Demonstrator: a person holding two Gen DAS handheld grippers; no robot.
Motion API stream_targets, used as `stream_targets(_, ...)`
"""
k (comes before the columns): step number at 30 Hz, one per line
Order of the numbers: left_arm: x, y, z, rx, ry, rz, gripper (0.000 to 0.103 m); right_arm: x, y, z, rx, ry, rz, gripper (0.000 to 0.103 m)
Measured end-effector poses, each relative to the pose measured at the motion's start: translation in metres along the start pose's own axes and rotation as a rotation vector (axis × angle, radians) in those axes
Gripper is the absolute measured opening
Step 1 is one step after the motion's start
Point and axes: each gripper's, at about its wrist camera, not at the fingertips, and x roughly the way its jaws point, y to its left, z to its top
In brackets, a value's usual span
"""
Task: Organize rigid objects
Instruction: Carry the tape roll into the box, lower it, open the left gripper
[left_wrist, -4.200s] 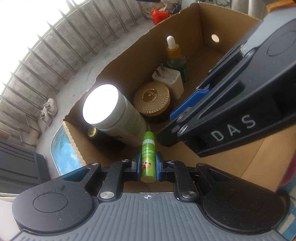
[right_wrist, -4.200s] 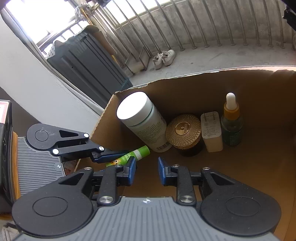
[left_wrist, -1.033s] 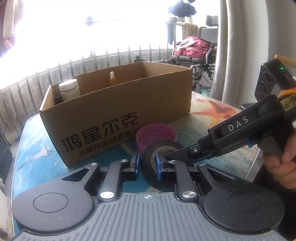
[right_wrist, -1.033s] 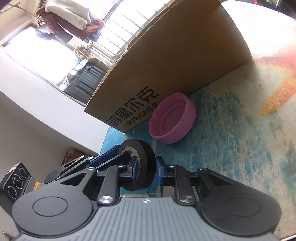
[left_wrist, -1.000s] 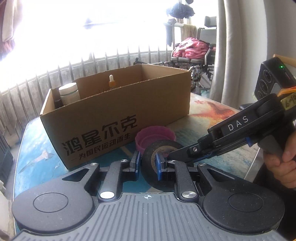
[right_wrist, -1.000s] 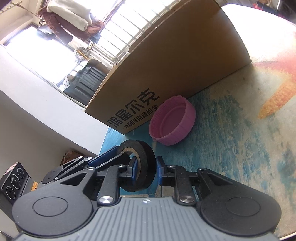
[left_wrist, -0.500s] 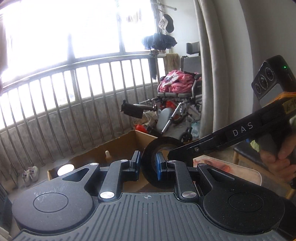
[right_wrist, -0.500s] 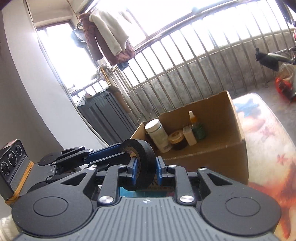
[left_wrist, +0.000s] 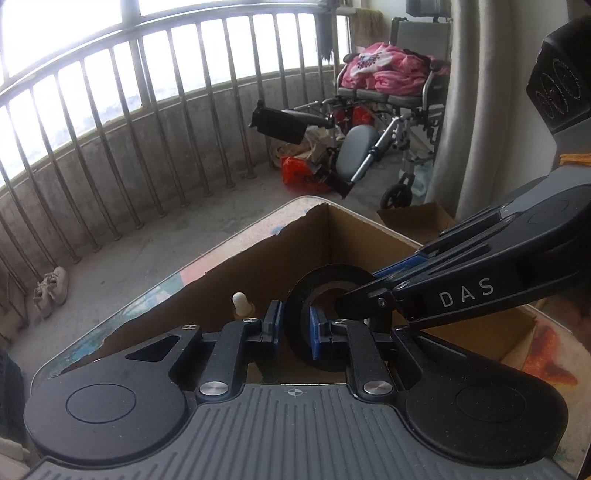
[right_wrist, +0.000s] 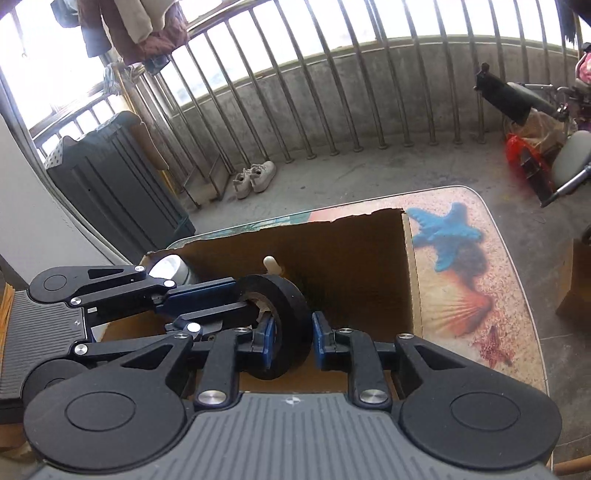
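1. The tabletop (right_wrist: 476, 295), printed with a blue starfish and a shell, is seen carrying everything; a bare strip of it runs along the right of the box.
2. The cardboard box (right_wrist: 351, 258) is seen standing open on the tabletop, its torn far rim clear in both views (left_wrist: 258, 251).
3. The right claw (right_wrist: 291, 341) is held over the box with its blue pads set a little apart; the tape's right face is left with a small gap to the right pad, while contact on the left pad is hard to judge.
4. The left claw (left_wrist: 293, 332) is held over the box too, its right pad pushed through the roll's hole and its left pad outside, so the tape wall is apparently pinched between them.
5. The roll of black tape (right_wrist: 275, 325) is held upright on edge above the box's open top, shared between both claws (left_wrist: 325, 314).
6. A white-capped jar (right_wrist: 168, 267) is glimpsed in the box's far left corner, behind the left claw.
7. A dropper bottle's pale tip (left_wrist: 239, 301) is seen poking up by the far wall (right_wrist: 269, 264).
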Motion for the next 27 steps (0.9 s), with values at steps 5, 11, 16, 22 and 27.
stream_targets(5, 0.029, 0.004, 0.003, 0.009, 0.104, -0.036, 0.014, 0.019, -0.012, 0.008, 0.028, 0.028, -0.059, 0.043)
stream_targets(11, 0.050, -0.005, 0.003, 0.058, 0.142, -0.029, 0.014, 0.008, -0.017, 0.009, 0.004, -0.013, -0.068, 0.056)
stream_targets(16, 0.065, -0.013, 0.007, 0.098, 0.191, -0.012, 0.014, -0.010, -0.026, 0.006, 0.038, -0.040, -0.071, 0.053)
stream_targets(22, 0.082, -0.011, 0.018, 0.087, 0.217, 0.019, 0.014, -0.028, -0.043, -0.001, 0.108, -0.079, 0.009, 0.052)
stream_targets(27, 0.103, -0.020, 0.025, 0.080, 0.261, 0.037, 0.014, -0.044, -0.040, -0.001, 0.070, -0.133, -0.025, 0.054)
